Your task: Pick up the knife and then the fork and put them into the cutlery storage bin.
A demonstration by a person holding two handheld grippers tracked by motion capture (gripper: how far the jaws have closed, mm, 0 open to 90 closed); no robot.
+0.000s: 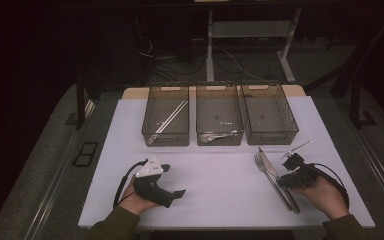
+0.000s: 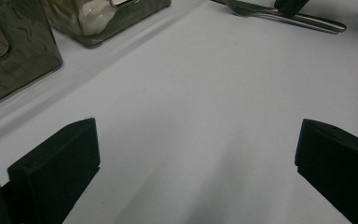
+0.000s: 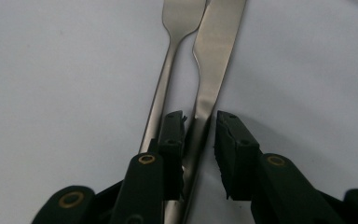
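White mat (image 1: 220, 175) covers the table, with three clear bins (image 1: 219, 121) ranged along its far edge and a dark floor beyond. Left bin holds long thin rods, probably chopsticks; middle bin (image 2: 93, 18) holds a metal utensil; the right one looks empty. Fork (image 3: 168, 70) and knife (image 3: 214, 60) lie side by side, touching or nearly so, on the mat's near right. A thin white stick (image 1: 296, 148) lies just beyond them.

Right gripper (image 3: 200, 140) straddles the knife handle, jaws narrowly parted and not yet clamped; the left jaw sits between the two handles, pressing close against the fork. Left gripper (image 2: 196, 154) rests near the mat's near left, jaws spread wide and holding nothing.

Likely hazards: because the handles lie so close, closing may pinch both utensils, or nudge the fork aside. The smooth, flat knife handle may slip or pivot between the pads if caught off its edges, letting the blade swing down on lifting. A grip this far back on the handle leaves the long blade unbalanced.
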